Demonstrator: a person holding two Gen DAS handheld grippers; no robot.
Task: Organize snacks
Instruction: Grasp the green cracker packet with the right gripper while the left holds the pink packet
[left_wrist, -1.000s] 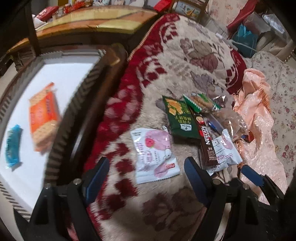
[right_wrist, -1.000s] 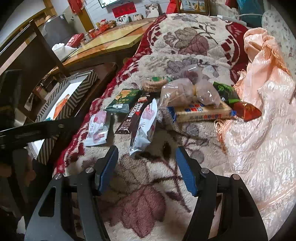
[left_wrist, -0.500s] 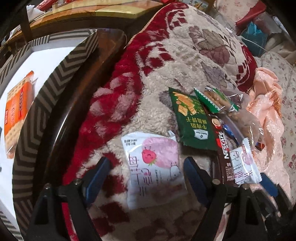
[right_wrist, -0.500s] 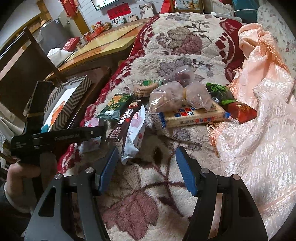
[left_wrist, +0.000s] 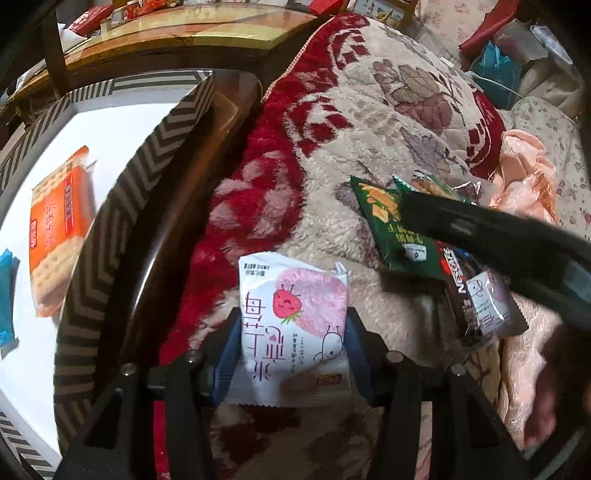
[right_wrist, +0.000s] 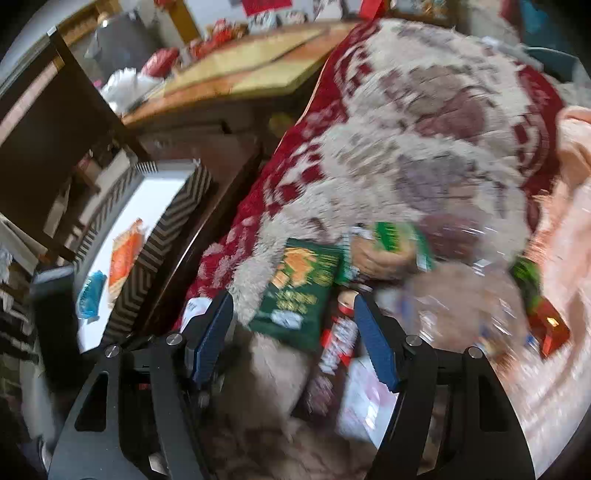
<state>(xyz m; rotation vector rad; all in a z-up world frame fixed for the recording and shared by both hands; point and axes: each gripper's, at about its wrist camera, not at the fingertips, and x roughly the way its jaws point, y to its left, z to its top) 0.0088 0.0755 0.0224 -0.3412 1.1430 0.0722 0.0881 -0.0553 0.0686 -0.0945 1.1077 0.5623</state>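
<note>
Left gripper (left_wrist: 291, 354) was closing around the strawberry packet (left_wrist: 293, 328), bottom centre; a square squeeze looked best before lifting.

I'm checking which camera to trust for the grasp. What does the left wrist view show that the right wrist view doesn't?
Only the left wrist view shows the left gripper closing around the pink strawberry packet, sharply.

Only the right wrist view, blurred, shows the right gripper open above the green snack bag, with a red packet further right.

Both show the striped box holding the orange cracker pack, and the blanket.
</note>
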